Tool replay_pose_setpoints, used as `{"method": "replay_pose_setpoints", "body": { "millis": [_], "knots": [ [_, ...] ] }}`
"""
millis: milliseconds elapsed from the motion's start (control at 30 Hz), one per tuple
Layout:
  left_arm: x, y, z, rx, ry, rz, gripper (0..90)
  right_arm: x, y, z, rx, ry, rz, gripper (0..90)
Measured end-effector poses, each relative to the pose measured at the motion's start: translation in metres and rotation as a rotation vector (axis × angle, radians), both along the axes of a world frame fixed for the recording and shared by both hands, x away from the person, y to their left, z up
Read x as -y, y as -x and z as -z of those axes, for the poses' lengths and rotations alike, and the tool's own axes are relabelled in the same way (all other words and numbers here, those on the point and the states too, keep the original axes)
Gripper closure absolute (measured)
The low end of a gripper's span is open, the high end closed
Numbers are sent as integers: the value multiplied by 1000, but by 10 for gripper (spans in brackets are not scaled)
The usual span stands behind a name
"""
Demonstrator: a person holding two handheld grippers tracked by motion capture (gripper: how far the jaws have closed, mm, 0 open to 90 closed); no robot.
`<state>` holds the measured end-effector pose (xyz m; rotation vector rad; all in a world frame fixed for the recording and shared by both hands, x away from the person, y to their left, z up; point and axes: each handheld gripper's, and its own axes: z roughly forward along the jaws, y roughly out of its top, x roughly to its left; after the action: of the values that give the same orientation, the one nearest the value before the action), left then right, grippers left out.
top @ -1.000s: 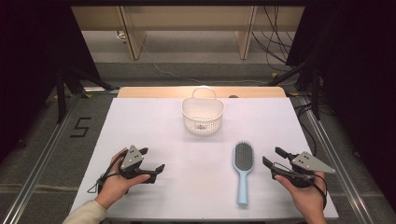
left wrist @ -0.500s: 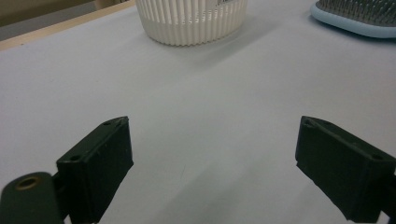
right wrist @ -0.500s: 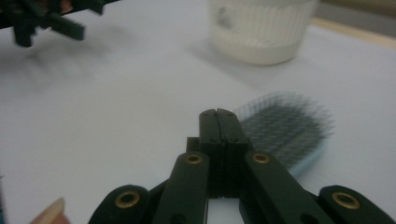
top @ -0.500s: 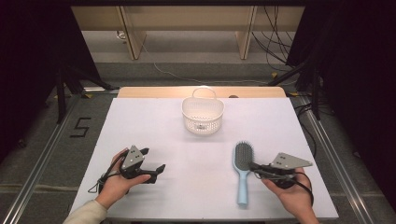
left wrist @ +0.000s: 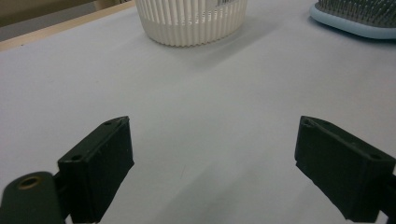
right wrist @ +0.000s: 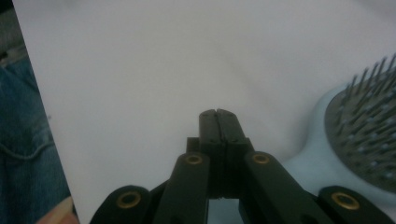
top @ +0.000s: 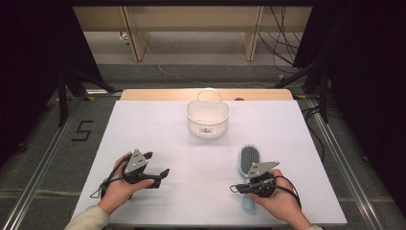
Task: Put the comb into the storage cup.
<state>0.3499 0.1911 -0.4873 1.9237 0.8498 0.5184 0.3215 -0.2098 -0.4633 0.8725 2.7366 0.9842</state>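
A light blue hairbrush (top: 249,160) lies bristles up on the white table (top: 158,129), handle toward the near edge. My right gripper (top: 233,188) lies across the handle and points left, its jaws pressed together with nothing between them. In the right gripper view the shut tips (right wrist: 218,114) sit over bare table, with the hairbrush head (right wrist: 359,135) just to their right. My left gripper (top: 157,164) rests at the front left with its jaws wide open and empty. In the left gripper view, bare table lies between its jaws (left wrist: 212,172).
A white slotted basket (top: 208,117) with a handle stands at the table's back middle; it also appears in the left gripper view (left wrist: 191,21), with the hairbrush (left wrist: 359,16) to its right. The table's near edge and a denim-clad leg (right wrist: 23,140) show left of my right gripper.
My right gripper has slid left from the table's right side onto the brush handle, and its jaws have gone from open to shut. The left gripper has stayed put.
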Motion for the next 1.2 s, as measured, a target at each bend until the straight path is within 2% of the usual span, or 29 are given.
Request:
{"method": "replay_pose_setpoints", "body": {
  "millis": [33, 67, 267, 500, 600, 667, 833, 1000, 1200],
  "knots": [
    [0, 0, 0, 1, 1, -1, 109, 0, 1, 0, -21, 19, 2, 900],
    [0, 0, 0, -1, 1, -2, 109, 0, 1, 1, -22, 30, -4, 900],
    [1, 0, 1, -5, 1, 3, 110, -2, 1, 3, -61, 56, 3, 900],
    [1, 0, 1, -5, 1, 1, 110, -5, 3, 3, -67, 78, -7, 900],
    [1, 0, 0, -4, 2, 1, 111, -5, 3, 3, -74, 106, 1, 900],
    [1, 0, 0, -4, 2, 1, 111, -4, 3, 3, -94, 134, 18, 900],
    [1, 0, 0, -5, 3, 1, 111, 1, 3, 2, -101, 183, 42, 900],
    [0, 0, 0, -5, 4, 0, 112, 13, 2, 1, -120, 197, 82, 900],
    [0, 0, 0, -4, 5, -1, 113, 25, 2, 0, -121, 213, 119, 900]
  ]
}}
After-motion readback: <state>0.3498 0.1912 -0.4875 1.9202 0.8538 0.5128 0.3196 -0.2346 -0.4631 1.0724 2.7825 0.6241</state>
